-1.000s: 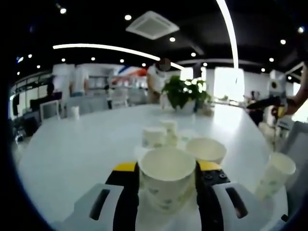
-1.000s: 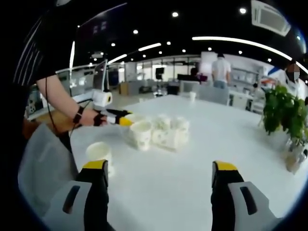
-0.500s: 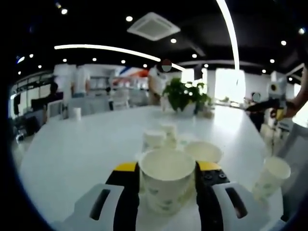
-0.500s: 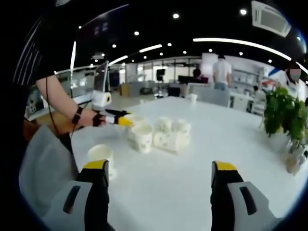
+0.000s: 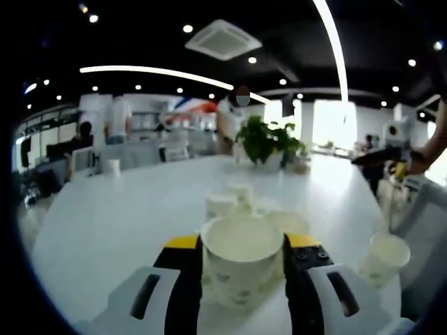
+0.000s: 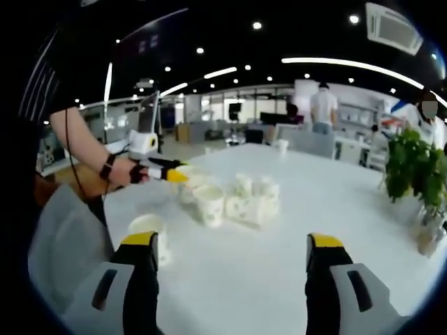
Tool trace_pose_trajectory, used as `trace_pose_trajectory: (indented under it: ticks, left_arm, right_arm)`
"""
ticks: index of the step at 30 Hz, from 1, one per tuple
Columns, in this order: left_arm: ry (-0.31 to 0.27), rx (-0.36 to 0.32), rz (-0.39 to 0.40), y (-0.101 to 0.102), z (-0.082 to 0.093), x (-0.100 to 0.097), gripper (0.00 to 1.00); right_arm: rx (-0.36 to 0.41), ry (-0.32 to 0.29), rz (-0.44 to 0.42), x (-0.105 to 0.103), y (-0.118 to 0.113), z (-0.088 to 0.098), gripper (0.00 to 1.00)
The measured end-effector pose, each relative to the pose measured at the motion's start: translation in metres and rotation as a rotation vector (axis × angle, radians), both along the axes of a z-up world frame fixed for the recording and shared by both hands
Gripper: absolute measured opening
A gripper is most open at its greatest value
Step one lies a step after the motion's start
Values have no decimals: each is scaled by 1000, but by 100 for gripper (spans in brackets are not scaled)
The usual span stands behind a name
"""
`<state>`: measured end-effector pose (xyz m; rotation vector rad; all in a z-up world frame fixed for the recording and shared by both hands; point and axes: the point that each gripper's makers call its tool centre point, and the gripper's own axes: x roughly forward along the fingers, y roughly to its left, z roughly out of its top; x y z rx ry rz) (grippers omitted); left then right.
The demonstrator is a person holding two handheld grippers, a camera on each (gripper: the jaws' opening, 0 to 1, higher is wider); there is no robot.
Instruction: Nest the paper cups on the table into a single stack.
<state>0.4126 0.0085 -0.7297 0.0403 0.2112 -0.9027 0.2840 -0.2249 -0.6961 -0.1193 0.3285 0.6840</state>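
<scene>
Paper cup (image 5: 242,269) being held upright between left tongs (image 5: 241,259), closed on its walls, above white surface (image 5: 112,223). Right tongs (image 6: 232,259) being kept wide open, empty. Cup cluster (image 6: 241,200) lying ahead; lone cup (image 6: 148,230) beside right tongs. Risk: thin wall possibly being crushed; misaligned nesting toppling cluster.

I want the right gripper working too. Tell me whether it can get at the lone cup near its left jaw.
Probably yes. The right gripper is open and holds nothing, and the lone cup stands upright on the table with nothing between them.
</scene>
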Motion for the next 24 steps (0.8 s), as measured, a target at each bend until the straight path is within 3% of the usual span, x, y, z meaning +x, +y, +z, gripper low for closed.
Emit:
trace_pose_trajectory:
  ticks: [24]
  left_arm:
    - [-41, -53, -31, -10, 53, -23, 42]
  right_arm:
    - [10, -15, 31, 2, 8, 6, 84]
